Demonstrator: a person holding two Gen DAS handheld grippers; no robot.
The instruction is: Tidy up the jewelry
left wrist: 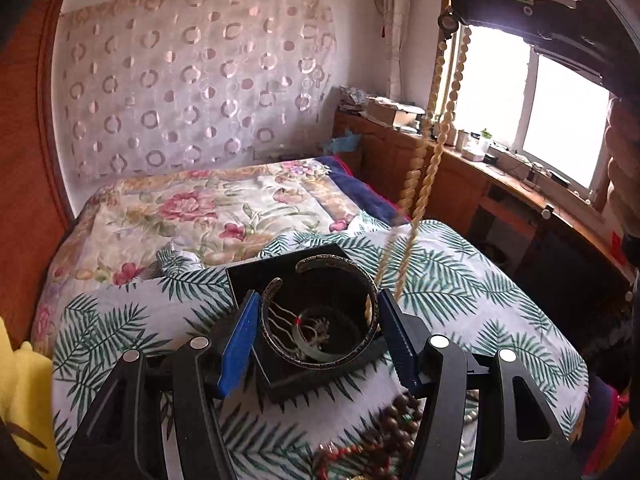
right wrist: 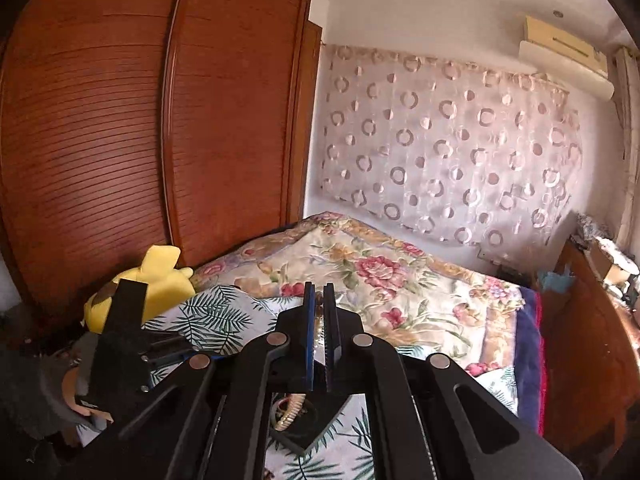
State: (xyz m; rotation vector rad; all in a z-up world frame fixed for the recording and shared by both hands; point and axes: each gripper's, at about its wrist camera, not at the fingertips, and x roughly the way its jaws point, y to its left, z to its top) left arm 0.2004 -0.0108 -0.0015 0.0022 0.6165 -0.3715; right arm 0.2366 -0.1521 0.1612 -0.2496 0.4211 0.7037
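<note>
- The silver cuff bangle (left wrist: 320, 312) sits clamped across its width between the blue pads of the left gripper (left wrist: 316, 332), fingers about half spread, held over the black jewelry box (left wrist: 248, 280).
- Through the bangle's ring, a pale bangle and tangled chains (left wrist: 312, 332) lie inside the box.
- The box rests on the palm-leaf cloth (left wrist: 460, 280) at centre frame in the left wrist view.
- A cream bead necklace (left wrist: 434, 152) hangs in a long loop from the right gripper (left wrist: 452, 20) at 1 o'clock, its lower end blurred beside the box.
- In the right wrist view that gripper's fingers (right wrist: 308, 328) are closed nearly together, with the strand pinched between them.
- Dark brown beads (left wrist: 396, 420) lie on the cloth at 5 o'clock.
- A yellow plush toy (right wrist: 156, 280) sits at 9 o'clock by the wooden wardrobe (right wrist: 160, 120).
</note>
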